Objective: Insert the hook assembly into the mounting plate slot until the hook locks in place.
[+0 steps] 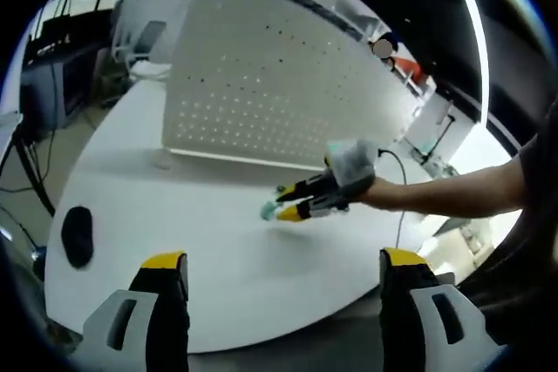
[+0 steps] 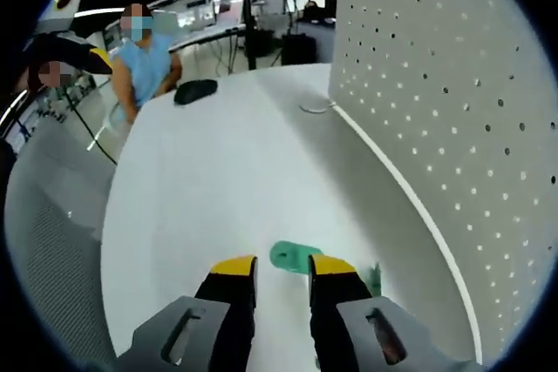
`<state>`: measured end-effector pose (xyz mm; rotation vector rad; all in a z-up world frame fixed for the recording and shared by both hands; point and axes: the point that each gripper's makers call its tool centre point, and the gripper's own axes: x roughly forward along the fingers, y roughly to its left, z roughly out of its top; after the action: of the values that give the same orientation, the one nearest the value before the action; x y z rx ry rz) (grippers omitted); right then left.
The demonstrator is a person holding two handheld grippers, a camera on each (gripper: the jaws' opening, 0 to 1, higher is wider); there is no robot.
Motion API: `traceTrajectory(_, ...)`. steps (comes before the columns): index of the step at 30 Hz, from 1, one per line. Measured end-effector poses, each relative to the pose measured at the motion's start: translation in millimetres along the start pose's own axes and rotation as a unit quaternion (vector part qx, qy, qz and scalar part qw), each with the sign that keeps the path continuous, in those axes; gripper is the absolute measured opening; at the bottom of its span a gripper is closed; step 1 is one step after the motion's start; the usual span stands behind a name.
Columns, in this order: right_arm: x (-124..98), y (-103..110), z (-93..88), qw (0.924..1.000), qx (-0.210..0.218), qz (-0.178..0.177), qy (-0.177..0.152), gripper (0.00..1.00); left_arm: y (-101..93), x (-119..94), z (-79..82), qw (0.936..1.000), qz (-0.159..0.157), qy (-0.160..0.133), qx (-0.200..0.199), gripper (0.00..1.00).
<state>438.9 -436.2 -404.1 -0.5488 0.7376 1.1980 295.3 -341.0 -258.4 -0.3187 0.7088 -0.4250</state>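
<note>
Left gripper view: left gripper (image 1: 283,272) hangs over the near edge of the white tabletop (image 1: 218,241), yellow-tipped jaws spread wide with nothing between them. Right gripper (image 1: 281,208) comes in from the right on a person's bare forearm (image 1: 453,191), low over the middle of the tabletop, tips at a small green hook assembly (image 1: 268,210); from here I can't tell how tightly it is gripped. The white perforated mounting plate (image 1: 279,76) stands upright along the far part of the tabletop, well apart from the hook. A black object (image 1: 77,234) sits near the left edge. Right gripper view: right gripper (image 2: 281,269) has its jaws close together, the green hook assembly (image 2: 295,255) lying on the tabletop (image 2: 218,180) at the fingertips, part of it between them and part past the right jaw; whether it is actually pinched is unclear. Mounting plate (image 2: 453,111) rises along the right side. A dark object (image 2: 195,91) lies at the far edge, with a seated person in a blue top (image 2: 146,63) beyond it.
</note>
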Motion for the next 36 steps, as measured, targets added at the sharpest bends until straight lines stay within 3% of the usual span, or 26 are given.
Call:
traceTrajectory(19, 6.4, -4.8, -4.2, 0.9993, -0.033, -0.002, 0.018, 0.09, 0.9, -0.5, 0.5, 1.0000, 0.000, 0.001, -0.002, 0.92)
traceTrajectory(22, 6.9, -3.4, -4.8, 0.9978, -0.059, -0.007, 0.029, 0.08, 1.1, -0.6, 0.6, 1.0000, 0.001, 0.000, -0.003, 0.92)
traceTrajectory(25, 7.1, -1.8, -3.5, 0.9981, -0.053, -0.005, 0.030, 0.08, 2.2, -0.9, 0.4, 1.0000, 0.001, 0.000, -0.003, 0.92)
traceTrajectory(30, 6.5, -2.2, -0.7, 0.9997, -0.002, -0.006, 0.025, 0.08, 2.6, -0.6, 0.9, 1.0000, 0.002, -0.001, -0.003, 0.92)
traceTrajectory(33, 6.0, -0.7, -3.3, 0.9994, 0.005, 0.000, 0.035, 0.12, 2.5, 0.0, 0.9, 1.0000, 0.001, -0.001, -0.003, 0.92)
traceTrajectory(36, 5.4, 0.7, -2.0, 0.9995, 0.005, -0.002, 0.031, 0.25, 1.7, 0.8, 0.7, 1.0000, -0.001, -0.001, -0.003, 0.92)
